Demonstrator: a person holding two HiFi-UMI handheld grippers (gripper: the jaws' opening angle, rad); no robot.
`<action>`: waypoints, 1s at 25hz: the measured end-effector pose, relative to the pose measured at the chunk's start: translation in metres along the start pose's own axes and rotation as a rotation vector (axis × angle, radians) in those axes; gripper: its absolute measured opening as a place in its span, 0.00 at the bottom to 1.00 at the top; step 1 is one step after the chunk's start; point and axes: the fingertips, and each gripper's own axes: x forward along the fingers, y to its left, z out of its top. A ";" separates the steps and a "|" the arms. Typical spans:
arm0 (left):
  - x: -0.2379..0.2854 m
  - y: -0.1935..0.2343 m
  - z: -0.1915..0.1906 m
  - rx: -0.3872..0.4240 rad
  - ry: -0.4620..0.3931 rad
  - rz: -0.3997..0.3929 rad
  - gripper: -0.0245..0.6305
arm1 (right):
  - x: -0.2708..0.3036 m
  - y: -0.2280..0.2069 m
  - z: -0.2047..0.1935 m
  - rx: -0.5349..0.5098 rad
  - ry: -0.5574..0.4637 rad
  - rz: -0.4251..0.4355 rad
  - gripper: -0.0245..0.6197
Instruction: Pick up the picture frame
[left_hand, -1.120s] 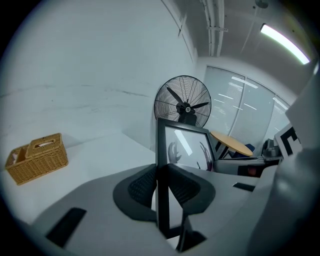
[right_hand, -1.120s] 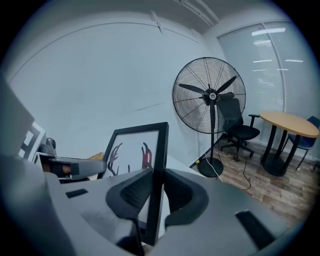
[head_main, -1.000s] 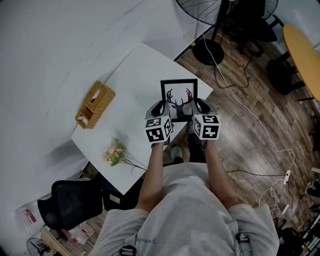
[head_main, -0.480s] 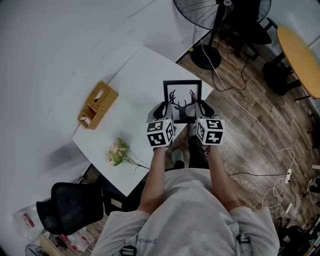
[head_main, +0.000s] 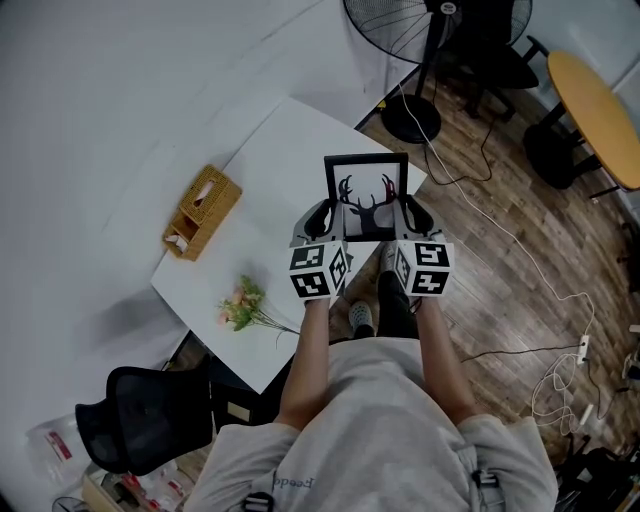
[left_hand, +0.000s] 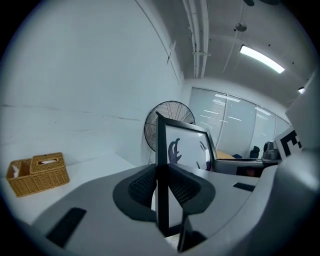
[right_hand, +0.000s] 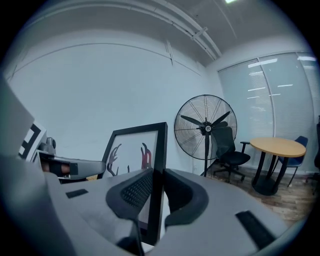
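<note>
Both forearms extend forward from the torso, roughly parallel and close together, the left forearm slightly nearer the tabletop's middle. The left hand-held gripper points forward and slightly downward. Its jaws stand at a narrow setting, and both ribbed pads are pressed on the left upright edge of the picture frame, gripping the lower part of that edge. The picture frame is black with a white sheet bearing a dark antlered figure with some red in it. It stands upright between the two hand-held grippers, face toward the person, over the tabletop's near right corner. Whether its lower edge is clear of the tabletop cannot be determined. The right hand-held gripper is level with the left one and points the same way. Its jaws are likewise narrow and clamped on the frame's right upright edge, pads on either face. The right forearm reaches out over the wooden floor beside the tabletop. A wicker basket and a spray of flowers lie on the tabletop, well apart from the frame, at the person's left. A standing fan is beyond the tabletop's far right corner.
</note>
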 end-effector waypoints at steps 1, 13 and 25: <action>-0.002 -0.001 0.003 0.001 -0.009 -0.003 0.17 | -0.001 0.001 0.004 -0.001 -0.009 0.000 0.16; -0.009 -0.009 0.024 0.023 -0.061 -0.015 0.17 | -0.010 0.000 0.021 0.005 -0.054 -0.005 0.16; 0.000 -0.003 0.029 0.034 -0.065 -0.004 0.17 | 0.002 0.000 0.024 -0.004 -0.061 0.013 0.16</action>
